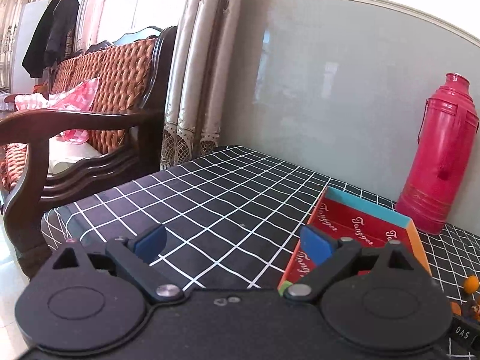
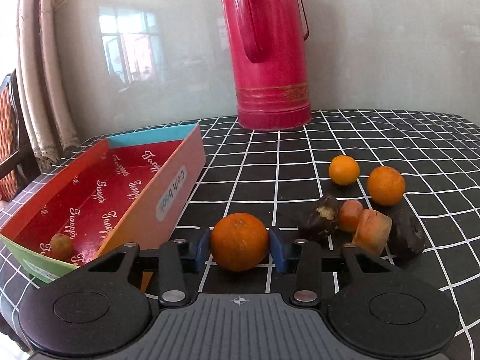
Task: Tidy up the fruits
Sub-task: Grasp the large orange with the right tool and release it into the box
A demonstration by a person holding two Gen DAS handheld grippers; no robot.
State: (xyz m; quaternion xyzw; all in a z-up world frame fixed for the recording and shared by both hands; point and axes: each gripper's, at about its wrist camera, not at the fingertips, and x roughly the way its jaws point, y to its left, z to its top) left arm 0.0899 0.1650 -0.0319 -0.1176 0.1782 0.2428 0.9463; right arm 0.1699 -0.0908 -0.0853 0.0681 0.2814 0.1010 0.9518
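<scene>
Right gripper (image 2: 239, 247) has an orange (image 2: 239, 241) pinched – box (image 2: 180, 186) is next

The blue pads sit flush on both sides of the orange, low over the desk (image 2: 360, 132). The open box lies to the left and a bit farther, long axis running near-left to far-right, one small fruit (image 2: 61, 245) already inside at the near end – so the carry goes left over its near wall. Left gripper (image 1: 232, 244) is spread wide with nothing in it, just left of the box. More fruit (image 2: 385, 185) waits on the right.
</scene>
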